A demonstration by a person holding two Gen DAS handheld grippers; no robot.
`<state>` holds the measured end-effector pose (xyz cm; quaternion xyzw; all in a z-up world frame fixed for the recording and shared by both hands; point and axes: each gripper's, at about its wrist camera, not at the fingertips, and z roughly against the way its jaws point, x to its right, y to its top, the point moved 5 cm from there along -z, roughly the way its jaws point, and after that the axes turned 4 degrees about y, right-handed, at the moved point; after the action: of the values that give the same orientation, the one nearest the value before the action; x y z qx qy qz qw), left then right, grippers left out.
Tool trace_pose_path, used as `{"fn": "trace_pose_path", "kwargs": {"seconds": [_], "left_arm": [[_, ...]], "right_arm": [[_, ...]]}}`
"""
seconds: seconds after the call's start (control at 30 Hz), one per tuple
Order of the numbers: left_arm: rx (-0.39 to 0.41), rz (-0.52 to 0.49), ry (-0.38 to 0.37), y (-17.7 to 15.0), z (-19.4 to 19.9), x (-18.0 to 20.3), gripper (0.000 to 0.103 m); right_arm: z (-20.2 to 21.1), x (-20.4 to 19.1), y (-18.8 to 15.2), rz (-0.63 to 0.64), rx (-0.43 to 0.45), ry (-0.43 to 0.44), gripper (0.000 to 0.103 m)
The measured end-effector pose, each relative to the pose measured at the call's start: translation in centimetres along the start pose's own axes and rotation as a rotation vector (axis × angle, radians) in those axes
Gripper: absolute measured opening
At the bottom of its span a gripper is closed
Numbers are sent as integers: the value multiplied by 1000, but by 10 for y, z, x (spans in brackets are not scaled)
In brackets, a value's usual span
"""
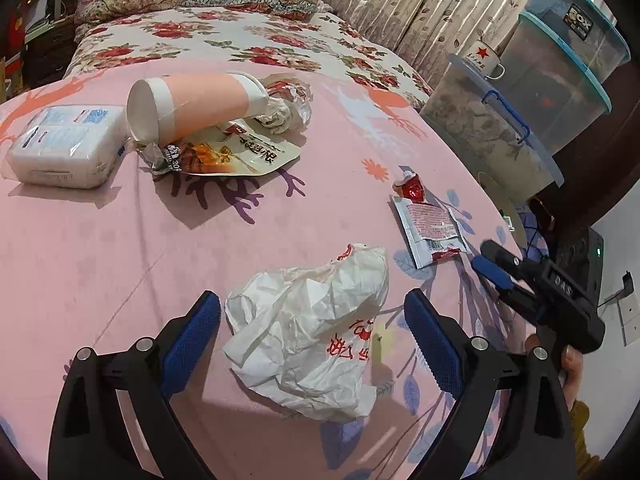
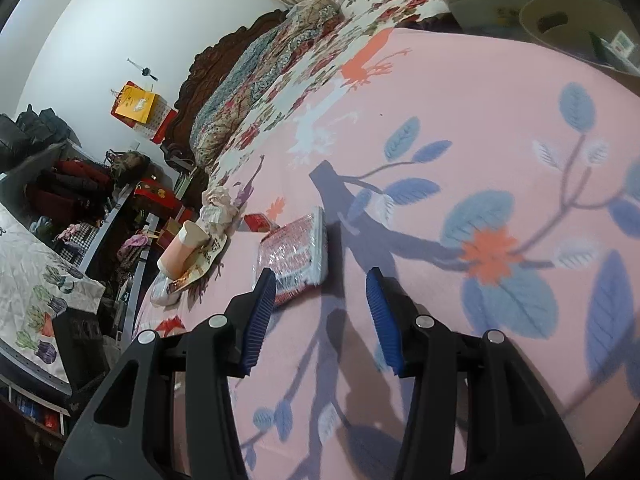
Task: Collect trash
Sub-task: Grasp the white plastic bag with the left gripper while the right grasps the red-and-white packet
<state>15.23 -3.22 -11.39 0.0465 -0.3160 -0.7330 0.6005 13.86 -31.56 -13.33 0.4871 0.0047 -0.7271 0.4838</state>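
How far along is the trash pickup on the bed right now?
Nothing looks collected yet. The left claw is open around the crumpled white plastic bag, pads not pressing. The right claw is open and empty, near the red-and-white snack packet. Left on the pink sheet: the tipped paper cup, the orange snack bag, crumpled tissue and a small red wrapper.
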Motion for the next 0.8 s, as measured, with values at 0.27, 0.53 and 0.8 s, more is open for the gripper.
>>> {"fn": "trace_pose_path", "kwargs": {"seconds": [0.27, 0.53, 0.8], "left_arm": [[27, -49, 61, -4, 0, 4, 79], [53, -20, 71, -4, 5, -5, 62], [52, 18, 1, -4, 8, -10, 60]], "right_arm": [[-32, -20, 6, 43, -35, 8, 47], [-46, -38, -7, 120, -109, 51, 12], [-42, -52, -34, 115, -147, 140, 11]]}}
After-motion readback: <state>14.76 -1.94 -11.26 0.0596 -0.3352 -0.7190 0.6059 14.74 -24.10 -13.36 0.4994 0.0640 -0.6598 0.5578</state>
